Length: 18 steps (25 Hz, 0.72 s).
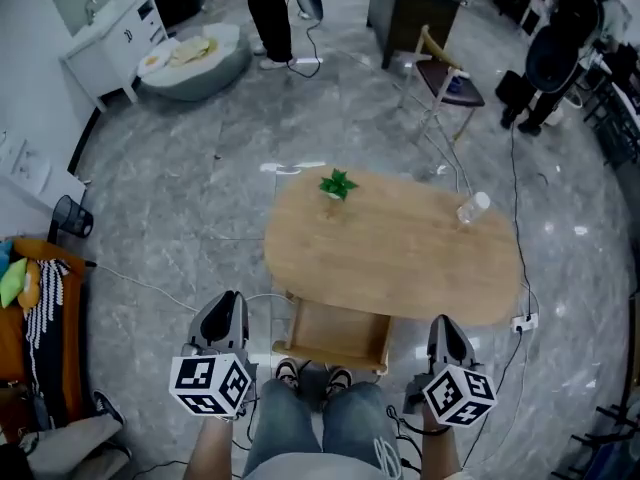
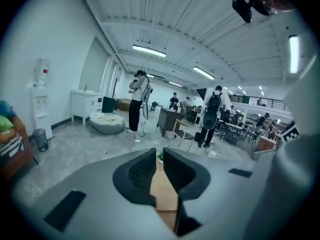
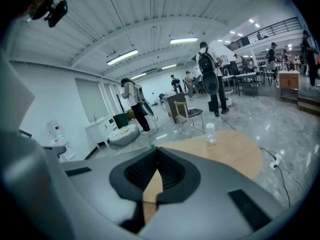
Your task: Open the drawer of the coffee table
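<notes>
Both grippers were held up in front of the person's knees, pointing away and a bit down, marker cubes facing the head camera. The left gripper (image 1: 226, 306) sat at about 8 o'clock from the drawer (image 1: 335, 340) and the right gripper (image 1: 444, 326) at about 4 o'clock, neither touching it. In its own view, the left gripper (image 2: 160, 152) had its jaws almost together with a thin slit and nothing in it. The right gripper (image 3: 156, 150) had its tips meeting, empty too. The drawer stuck out open at the table's (image 1: 400, 258) 6 o'clock edge. Plant (image 1: 337, 183) was at 11 o'clock on top, bottle (image 1: 472, 208) at 2. The only print I could make out was the cubes' black-and-white squares.
</notes>
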{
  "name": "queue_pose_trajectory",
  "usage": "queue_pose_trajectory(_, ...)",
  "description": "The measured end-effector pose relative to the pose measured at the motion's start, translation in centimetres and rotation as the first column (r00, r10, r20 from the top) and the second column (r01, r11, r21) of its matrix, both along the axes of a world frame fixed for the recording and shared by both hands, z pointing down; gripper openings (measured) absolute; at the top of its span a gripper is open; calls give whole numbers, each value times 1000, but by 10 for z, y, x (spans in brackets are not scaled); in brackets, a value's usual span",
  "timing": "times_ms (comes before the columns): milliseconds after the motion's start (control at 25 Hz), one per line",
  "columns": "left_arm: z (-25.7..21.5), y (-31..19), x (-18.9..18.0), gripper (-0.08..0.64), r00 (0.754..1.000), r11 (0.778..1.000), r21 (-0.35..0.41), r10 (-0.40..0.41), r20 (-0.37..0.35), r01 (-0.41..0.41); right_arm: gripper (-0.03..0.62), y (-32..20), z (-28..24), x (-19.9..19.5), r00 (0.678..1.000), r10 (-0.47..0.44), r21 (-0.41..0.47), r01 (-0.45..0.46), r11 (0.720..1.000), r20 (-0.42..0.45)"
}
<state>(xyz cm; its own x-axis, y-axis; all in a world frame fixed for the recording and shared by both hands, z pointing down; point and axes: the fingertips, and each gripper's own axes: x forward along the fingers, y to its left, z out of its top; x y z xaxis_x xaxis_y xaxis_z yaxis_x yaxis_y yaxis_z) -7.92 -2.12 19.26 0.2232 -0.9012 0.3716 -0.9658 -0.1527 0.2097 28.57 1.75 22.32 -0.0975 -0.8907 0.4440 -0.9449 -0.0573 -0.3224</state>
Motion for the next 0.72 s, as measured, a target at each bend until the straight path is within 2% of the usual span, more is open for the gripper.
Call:
queue_pose_trajectory(120, -50, -1, 3, 16, 999, 998, 64, 8, 52, -11, 1, 1, -47, 8, 998, -16, 79, 20, 997, -54)
queue_pose_trajectory(240, -90, -5, -1, -5, 1000, 993, 119, -1, 30, -3, 1, 6, -81, 23, 995, 10, 142, 4, 990, -99)
queue_pose_trajectory(360, -119, -8, -7, -6, 1000, 987, 163, -7, 19, 4, 0, 14, -105, 40, 993, 52, 180, -32, 983, -105)
queue_pose_trajectory(560, -147, -14, -7, -6, 999, 975, 223, 1, 48, -12, 0, 22, -150, 63, 987, 121, 272, -88, 958, -106)
queue_pose_trajectory(720, -147, -13, -7, -6, 996, 974, 226, -7, 92, -14, 0, 29, -168, 70, 982, 163, 316, -124, 940, -99)
